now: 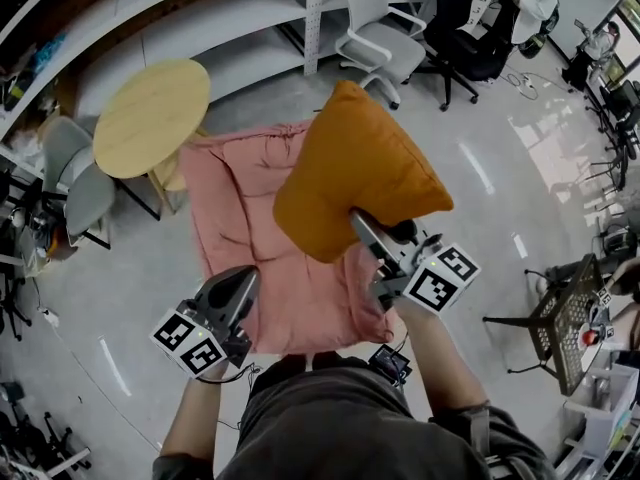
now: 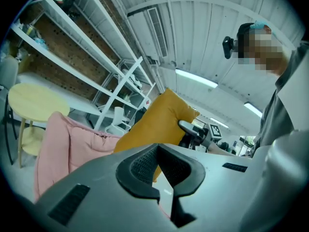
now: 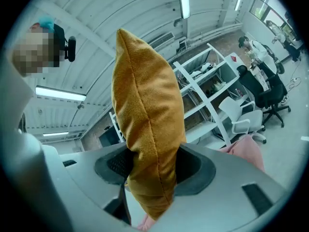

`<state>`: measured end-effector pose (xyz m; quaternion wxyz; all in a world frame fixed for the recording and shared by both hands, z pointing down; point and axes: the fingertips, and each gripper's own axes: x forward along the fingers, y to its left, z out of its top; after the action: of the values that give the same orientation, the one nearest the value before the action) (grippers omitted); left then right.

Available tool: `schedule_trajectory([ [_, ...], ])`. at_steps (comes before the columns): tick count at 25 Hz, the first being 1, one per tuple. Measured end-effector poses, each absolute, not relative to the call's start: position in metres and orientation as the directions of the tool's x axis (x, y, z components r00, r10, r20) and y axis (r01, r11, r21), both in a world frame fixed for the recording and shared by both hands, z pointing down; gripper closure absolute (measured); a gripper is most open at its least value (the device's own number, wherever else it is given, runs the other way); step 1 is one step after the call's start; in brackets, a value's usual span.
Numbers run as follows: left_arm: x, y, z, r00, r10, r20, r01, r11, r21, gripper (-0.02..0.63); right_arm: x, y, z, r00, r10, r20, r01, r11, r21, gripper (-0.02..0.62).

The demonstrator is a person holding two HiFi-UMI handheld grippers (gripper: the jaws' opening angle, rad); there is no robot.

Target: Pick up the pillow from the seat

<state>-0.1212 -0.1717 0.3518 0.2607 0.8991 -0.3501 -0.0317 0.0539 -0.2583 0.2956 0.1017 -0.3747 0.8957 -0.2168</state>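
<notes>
**Right tool** (image 3: pixel 152 167): the jaws stand well apart and are clamped on a lower corner of the orange pillow (image 3: pixel 145 95). The fabric fills the gap and bulges out on both sides of the pads, and the tip of the corner hangs below them. We judge the grip firm, but it takes only one corner of a soft, plump thing.

**Left tool** (image 1: pixel 240 280): the jaws are drawn together to a thin slit with nothing between them. It hovers over the near edge of the pink seat (image 1: pixel 225 203), well apart from the pillow.

**Pillow:** it is held upright above the right half of the seat. We see no contact with the seat cushion, though the head view alone cannot settle the gap.

**Beyond the seat:** a round wooden table (image 1: pixel 150 118) stands off its far left corner, and a grey office chair (image 1: pixel 375 28) stands past its far edge.

**Step, as we judge it:** the grasp is made and the pillow is raised, so the pick-up is at or near its end.

**Next move calls for:**
- Hold the right jaws tight.
- Carry the pillow up and clear of the seat.
- Move steadily, so the hanging bulk does not swing and drag the corner out of the pads.
- If the pillow sags, bring the left tool in to support its free side.
</notes>
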Motion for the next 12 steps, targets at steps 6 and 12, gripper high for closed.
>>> schedule_trajectory([
  [6, -0.119, -0.172, 0.331, 0.741, -0.666, 0.088, -0.627, -0.637, 0.448, 0.597, 0.061, -0.242, 0.259, -0.704, -0.704, -0.092, -0.608, 0.664, -0.435, 0.354],
  [12, -0.121, -0.171, 0.309, 0.729, -0.682, 0.058, -0.639, -0.649, 0.414, 0.597, 0.058, -0.224, 0.235, -0.717, -0.684, -0.138, -0.582, 0.695, -0.422, 0.354],
])
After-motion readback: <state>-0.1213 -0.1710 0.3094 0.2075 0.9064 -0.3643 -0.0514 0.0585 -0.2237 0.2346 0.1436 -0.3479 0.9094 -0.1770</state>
